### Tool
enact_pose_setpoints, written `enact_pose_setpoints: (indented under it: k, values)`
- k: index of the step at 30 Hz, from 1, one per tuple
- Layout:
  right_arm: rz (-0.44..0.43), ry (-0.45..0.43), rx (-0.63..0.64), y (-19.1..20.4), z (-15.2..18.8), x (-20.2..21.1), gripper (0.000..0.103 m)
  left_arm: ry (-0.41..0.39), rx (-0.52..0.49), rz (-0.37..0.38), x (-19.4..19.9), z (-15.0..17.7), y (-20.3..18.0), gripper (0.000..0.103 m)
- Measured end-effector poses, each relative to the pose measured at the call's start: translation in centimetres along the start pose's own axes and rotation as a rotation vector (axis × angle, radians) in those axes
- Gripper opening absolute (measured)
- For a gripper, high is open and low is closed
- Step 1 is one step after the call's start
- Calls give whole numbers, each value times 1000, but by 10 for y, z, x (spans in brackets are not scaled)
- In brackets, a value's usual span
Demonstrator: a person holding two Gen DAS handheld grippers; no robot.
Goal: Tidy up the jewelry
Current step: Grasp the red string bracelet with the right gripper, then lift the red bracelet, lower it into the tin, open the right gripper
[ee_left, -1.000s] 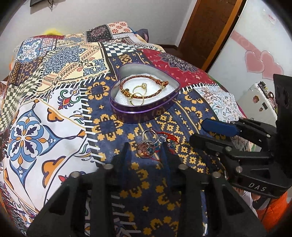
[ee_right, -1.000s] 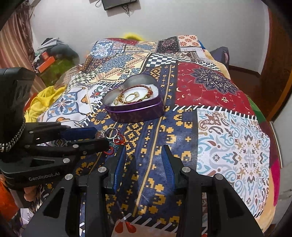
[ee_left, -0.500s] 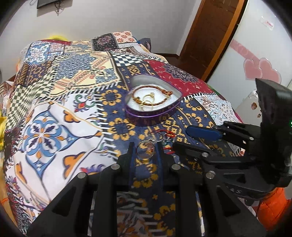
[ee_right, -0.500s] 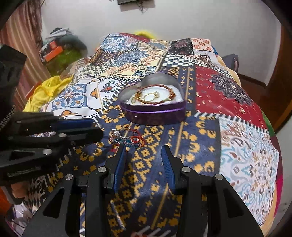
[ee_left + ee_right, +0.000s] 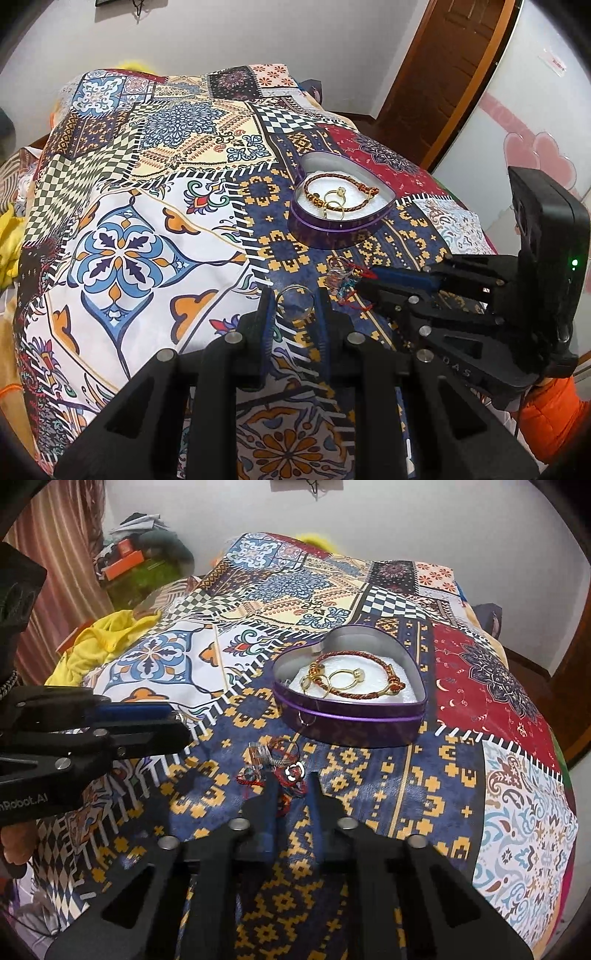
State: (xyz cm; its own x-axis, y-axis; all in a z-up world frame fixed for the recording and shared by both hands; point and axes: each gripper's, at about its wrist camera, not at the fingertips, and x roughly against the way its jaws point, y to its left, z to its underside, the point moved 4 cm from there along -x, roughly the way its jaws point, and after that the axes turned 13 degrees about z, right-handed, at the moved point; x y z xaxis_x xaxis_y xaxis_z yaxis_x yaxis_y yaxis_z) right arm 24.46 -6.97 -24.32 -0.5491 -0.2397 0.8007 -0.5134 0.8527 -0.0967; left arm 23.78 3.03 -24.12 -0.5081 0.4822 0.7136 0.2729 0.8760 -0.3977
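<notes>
A purple heart-shaped tin sits on the patchwork bedspread and holds a braided red-gold bracelet and gold rings. In front of it lies a tangle of red cord, beads and small rings. My left gripper is shut on a silver ring, lifted clear of the tangle. My right gripper is narrowed around the red cord end of the tangle.
The bedspread covers the whole bed. Yellow cloth and clutter lie off the left edge. A wooden door and a white panel with pink hearts stand to the right.
My left gripper closed on a silver ring from the tangle and drew it back and to the left. My right gripper moved forward onto the tangle and narrowed on the red cord.
</notes>
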Motion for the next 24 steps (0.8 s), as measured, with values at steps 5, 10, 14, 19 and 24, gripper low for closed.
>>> enact_pose_setpoints:
  k: [5,10,14,19,24]
  values:
    - [-6,-5,-38,-3,2,4,8,-9,-12,-3,5,1,-7,20]
    - [-6,-18,-71,-9,3,16,8,-18,-28,-8,12,-1,-14,20]
    - [-1,-48,-78,-14,0,29,8,-30,-34,-8,17,-4,-19,20]
    - [20,-95,-96,-23,-7,47,8,-50,-47,-7,23,-10,-25,20]
    - [34,-149,-114,-33,-18,64,8,-78,-57,-2,29,-19,-32,20]
